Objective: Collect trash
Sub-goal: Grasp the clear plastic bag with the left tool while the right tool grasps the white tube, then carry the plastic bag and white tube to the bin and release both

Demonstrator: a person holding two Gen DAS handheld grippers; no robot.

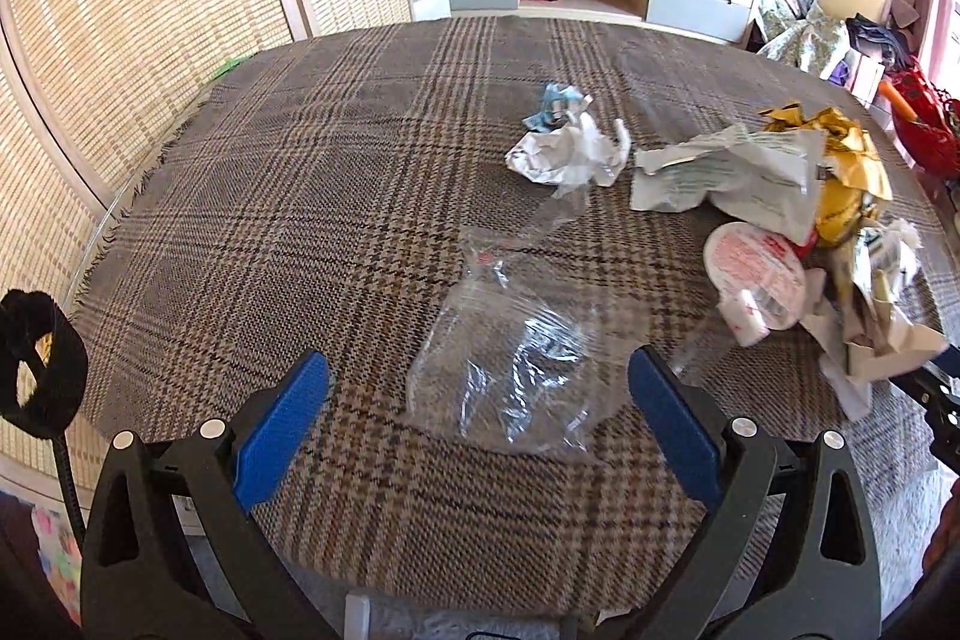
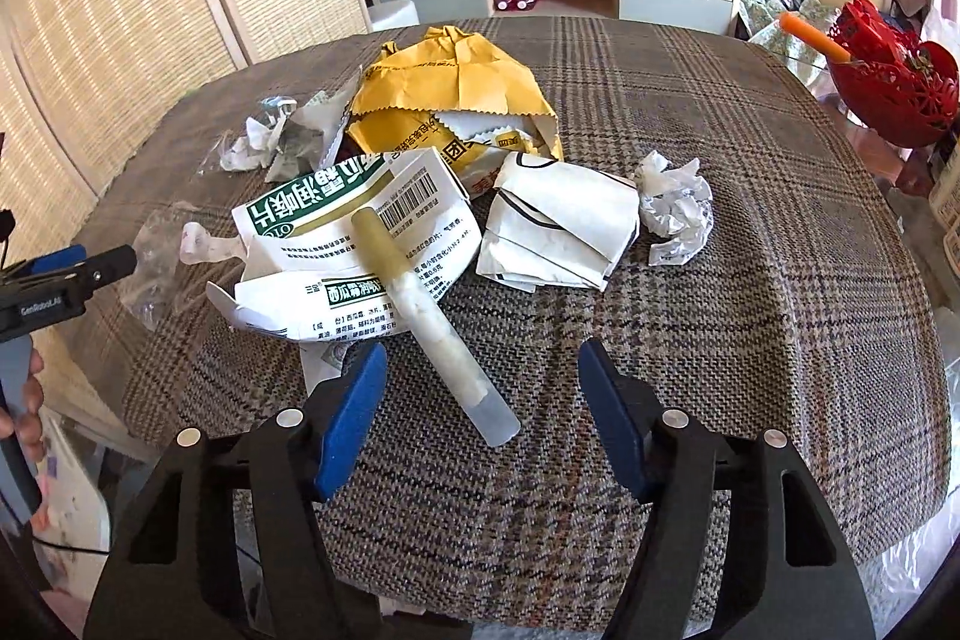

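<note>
**Trash heap on the plaid table, both grippers empty**

Plaid-covered table (image 2: 750, 232) fills both views. Largest litter: yellow paper bag (image 2: 456, 100) at the far side of the heap, crumpled and torn open. In front of it, flattened white-and-green medicine box (image 2: 336, 244). A long translucent tube (image 2: 432, 316) lies slanted across the box, its near end on the cloth. Right of the box, folded white wrapper (image 2: 558, 226), then a crumpled white wad (image 2: 675, 208) touching it.

My left gripper (image 1: 477, 388): jaws wide, nothing pinched; a clear plastic bag (image 1: 510, 358) lies flat on the cloth between the blue fingers.

My right gripper (image 2: 483, 376): jaws partway apart, holding nothing; the tube's near end lies between the fingers, pads not touching it.
</note>
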